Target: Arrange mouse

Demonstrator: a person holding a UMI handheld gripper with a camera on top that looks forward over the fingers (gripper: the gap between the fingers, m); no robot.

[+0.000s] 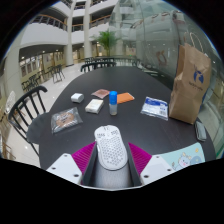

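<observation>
Gripper (110, 163): low over the near edge of the table (140, 128), fingers spread apart, magenta pads (82, 158) facing inward.

Mouse (110, 147): white, perforated shell, lengthwise between the two fingers at the table's near edge. The pads sit close along its sides; whether they press on it cannot be told.

Table: dark, round-edged top.

Bottle (113, 102): small, blue cap, upright near the table's middle, beyond the mouse.

Packet (66, 120): clear bag with brownish contents, flat toward the left edge.

Box (77, 97): small, white, near the far left edge.

Card (101, 93): flat, by the far edge, just beside the box; a reddish flat item (95, 105) lies close in front of it.

Pouch (155, 107): clear, blue print, flat right of the bottle.

Paper bag (190, 87): brown, upright at the right edge.

Chair (25, 104): dark, slatted back, off the table's left edge. More chairs (97, 63) stand past the far edge.
</observation>
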